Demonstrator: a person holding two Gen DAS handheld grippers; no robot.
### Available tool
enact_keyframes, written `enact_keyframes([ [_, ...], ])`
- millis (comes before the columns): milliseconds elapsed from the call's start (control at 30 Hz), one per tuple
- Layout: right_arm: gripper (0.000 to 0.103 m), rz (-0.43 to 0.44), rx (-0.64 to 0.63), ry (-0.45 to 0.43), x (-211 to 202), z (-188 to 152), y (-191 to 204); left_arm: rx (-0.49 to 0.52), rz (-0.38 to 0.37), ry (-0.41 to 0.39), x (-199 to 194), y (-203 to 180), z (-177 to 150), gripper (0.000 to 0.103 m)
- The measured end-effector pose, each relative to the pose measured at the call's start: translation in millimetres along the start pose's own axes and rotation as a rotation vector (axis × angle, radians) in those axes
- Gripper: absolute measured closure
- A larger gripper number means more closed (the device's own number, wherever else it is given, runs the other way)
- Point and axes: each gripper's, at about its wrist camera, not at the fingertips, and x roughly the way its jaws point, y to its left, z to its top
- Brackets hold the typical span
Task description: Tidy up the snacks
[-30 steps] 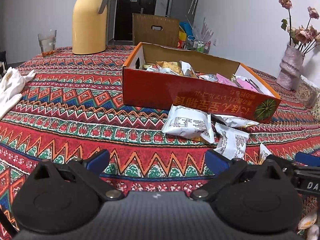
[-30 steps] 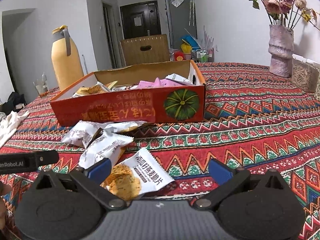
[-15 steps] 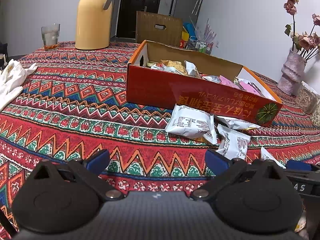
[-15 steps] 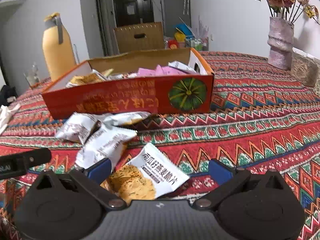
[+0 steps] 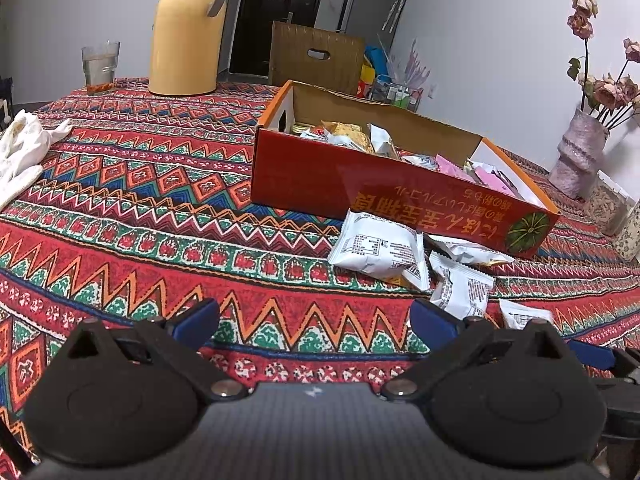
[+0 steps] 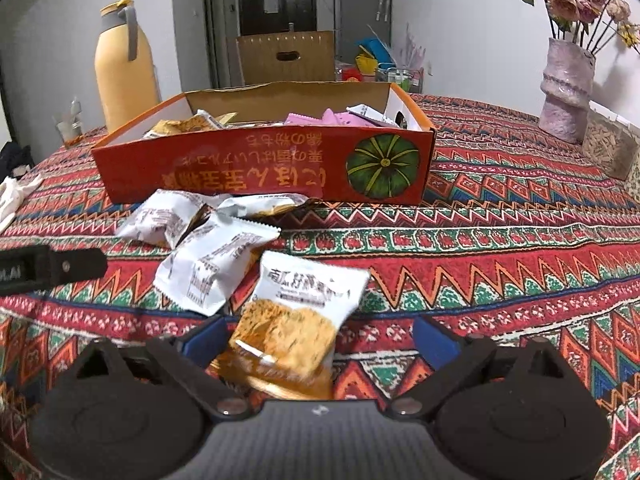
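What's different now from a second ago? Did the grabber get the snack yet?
Not yet. The right gripper has slid further around the orange-and-white snack packet, which now sits deeper between its jaws. The jaws have just been closing but look not yet pressed on it. The left gripper is open over bare cloth as before. The red box and the other white packets have not moved.

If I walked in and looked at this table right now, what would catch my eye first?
Probably the loud red zigzag tablecloth covering the whole table, and the long red box in the middle, half full of snack packets. A few white packets lie spilled on the cloth in front of it. A tall yellow jug stands at the far edge, and dried roses in a vase on the far right.
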Motion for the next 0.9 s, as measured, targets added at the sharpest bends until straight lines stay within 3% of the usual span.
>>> enact_keyframes([
  [200, 0.026, 0.017, -0.016, -0.025, -6.3, -4.3, -7.2, -0.006, 0.002, -0.003, -0.9, 0.8, -0.1, 0.0],
  [333, 0.048, 0.025, -0.021, -0.043, -10.0, -5.1, -9.9, -0.007, 0.006, -0.001, -0.9, 0.7, -0.4, 0.0],
  [900, 0.049, 0.056, -0.007, -0.13, -13.8, 4.6, -26.0, 0.018, 0.039, 0.006, 2.6, -2.7, -1.0, 0.0],
])
